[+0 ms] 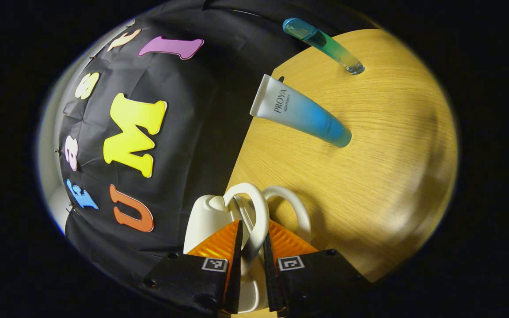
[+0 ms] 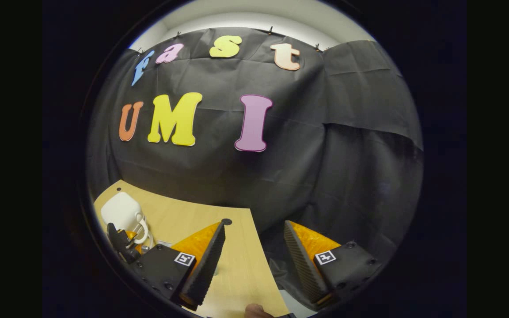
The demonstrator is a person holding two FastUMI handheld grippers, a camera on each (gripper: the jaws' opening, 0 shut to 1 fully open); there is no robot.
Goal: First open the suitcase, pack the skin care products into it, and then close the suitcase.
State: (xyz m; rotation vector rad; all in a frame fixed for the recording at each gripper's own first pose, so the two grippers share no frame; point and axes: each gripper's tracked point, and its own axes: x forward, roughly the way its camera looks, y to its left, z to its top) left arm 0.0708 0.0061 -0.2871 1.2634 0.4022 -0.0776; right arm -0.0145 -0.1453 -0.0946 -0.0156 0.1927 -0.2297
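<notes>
White suitcase handle [image 1: 254,216] clamped in left hand-held gripper [image 1: 252,251], tube [image 1: 301,112] lying diagonally beyond at upper centre; right hand-held gripper [image 2: 254,256] released.

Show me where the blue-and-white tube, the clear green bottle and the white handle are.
blue-and-white tube [image 1: 301,115], left gripper view, mid body.
clear green bottle [image 1: 325,44], left gripper view, mid body.
white handle [image 1: 259,212], left gripper view, loop's right side.

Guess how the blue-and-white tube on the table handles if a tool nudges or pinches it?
The tube lies on its side on the wooden table, rounded at the cap end, so a sideways push would probably roll it. Its flat crimped end suggests soft plastic that may dent under a pinch. The glossy skin looks a bit slippery.
</notes>
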